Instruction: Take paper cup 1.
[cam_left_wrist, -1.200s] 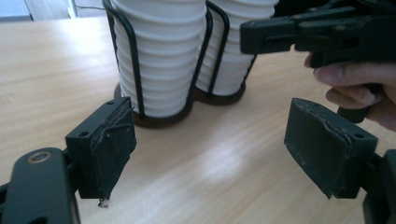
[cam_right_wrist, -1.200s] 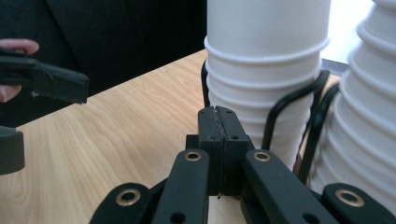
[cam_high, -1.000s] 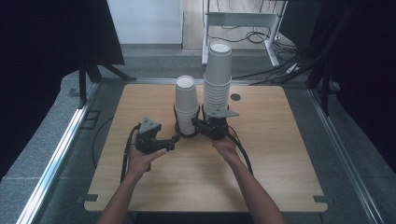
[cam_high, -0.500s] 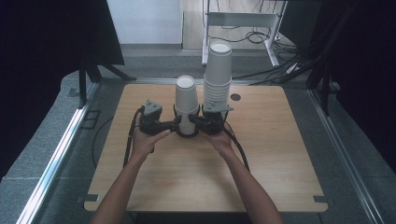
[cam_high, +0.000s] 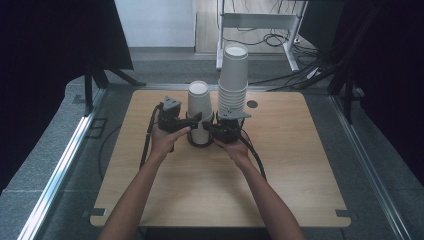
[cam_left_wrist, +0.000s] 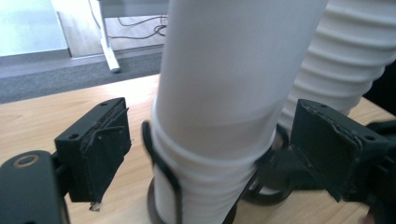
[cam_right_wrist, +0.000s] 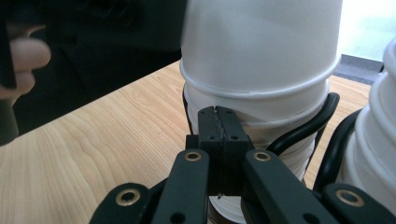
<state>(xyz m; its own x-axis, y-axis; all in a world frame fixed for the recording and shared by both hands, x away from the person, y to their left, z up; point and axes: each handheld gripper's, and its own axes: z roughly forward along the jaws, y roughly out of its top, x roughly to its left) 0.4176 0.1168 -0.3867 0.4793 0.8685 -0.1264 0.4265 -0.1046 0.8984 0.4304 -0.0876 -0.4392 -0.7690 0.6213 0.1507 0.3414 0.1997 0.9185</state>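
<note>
Nearest the person, two bare forearms come up over the pale wooden surface (cam_high: 280, 165), whose grain runs in soft light-brown streaks and whose corners are rounded. Each hand holds a black two-jaw tool. The left tool (cam_high: 192, 120) stands wide open, its flat black pads set on either side of the shorter stack of white paper cups (cam_high: 199, 112); in the left gripper view the pads (cam_left_wrist: 100, 149) stand clear of the cup wall with a gap on both sides, so it has hold of nothing. The right tool (cam_right_wrist: 219, 140) is closed, its two jaws pressed flat together with only a thin seam between them, right at the lower rims of the same stack; whether anything thin is pinched in that seam I cannot tell. The shorter stack stands upright near the middle of the surface, a little towards the far edge, between the two tools. It is smooth, matte white paper, tapering upward since the cups are upside down, with rolled rims ringed one over another at the bottom. It sits inside a black wire holder (cam_right_wrist: 306, 126) of round bent rod that curves around its base. Just beside it, slightly farther off, a taller stack of ribbed-looking white paper cups (cam_high: 234, 75) rises upright, its many rims forming close ridges, in a like black ring.
</note>
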